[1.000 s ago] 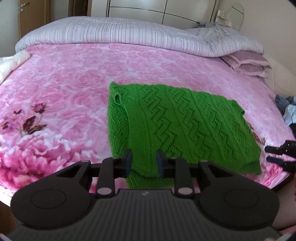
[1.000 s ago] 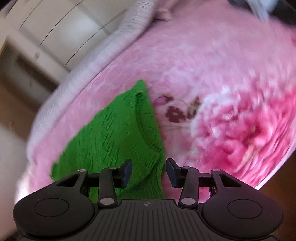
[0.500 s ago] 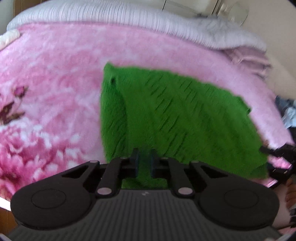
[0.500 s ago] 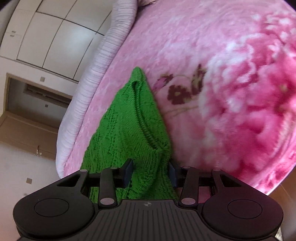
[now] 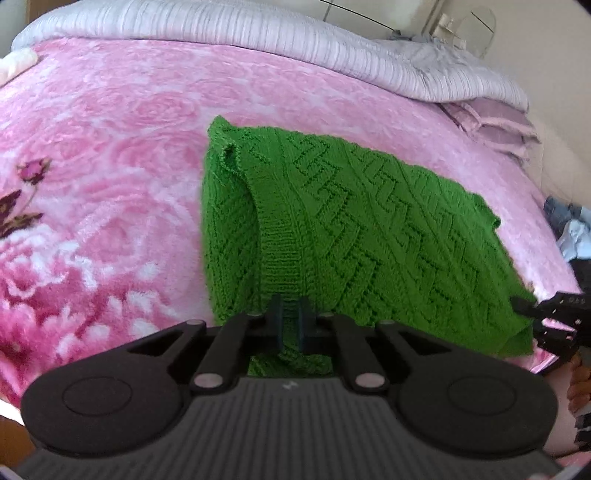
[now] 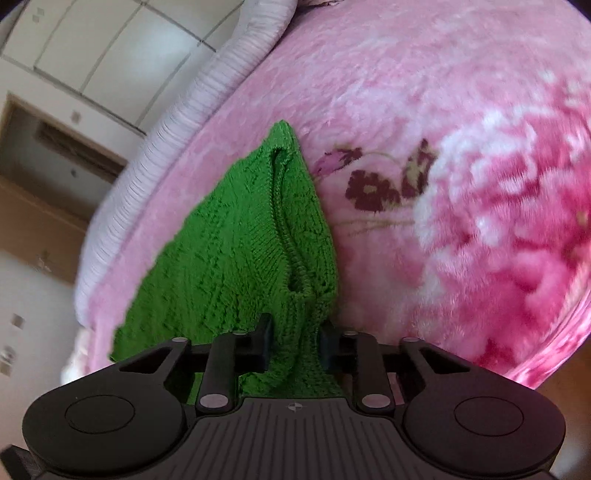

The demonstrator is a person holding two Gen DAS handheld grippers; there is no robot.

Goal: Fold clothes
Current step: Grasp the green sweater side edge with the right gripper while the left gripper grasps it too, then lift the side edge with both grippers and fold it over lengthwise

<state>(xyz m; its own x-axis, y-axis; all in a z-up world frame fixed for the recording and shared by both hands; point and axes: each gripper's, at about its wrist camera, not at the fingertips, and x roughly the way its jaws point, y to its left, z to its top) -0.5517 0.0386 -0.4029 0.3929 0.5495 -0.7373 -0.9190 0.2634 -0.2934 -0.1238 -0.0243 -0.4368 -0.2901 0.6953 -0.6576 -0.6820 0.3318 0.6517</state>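
A green knitted sweater (image 5: 332, 229) lies flat on the pink flowered blanket (image 5: 110, 184), partly folded, with a ribbed band running toward me. My left gripper (image 5: 290, 325) is shut on the sweater's near edge by that band. My right gripper (image 6: 294, 341) has sweater fabric (image 6: 251, 251) between its jaws at the near right corner; the jaws stand close in on the cloth. The right gripper also shows in the left wrist view (image 5: 546, 317) at the sweater's right corner.
A rolled grey-white quilt (image 5: 258, 33) lies along the far side of the bed, with folded pink pillows (image 5: 495, 125) at the far right. Loose blue clothes (image 5: 569, 229) sit at the right edge. White wardrobe doors (image 6: 110, 48) stand beyond the bed.
Both grippers moved forward onto the sweater's near edge and closed: the left from open to pinched on the cloth, the right from wide open to closing on the corner.
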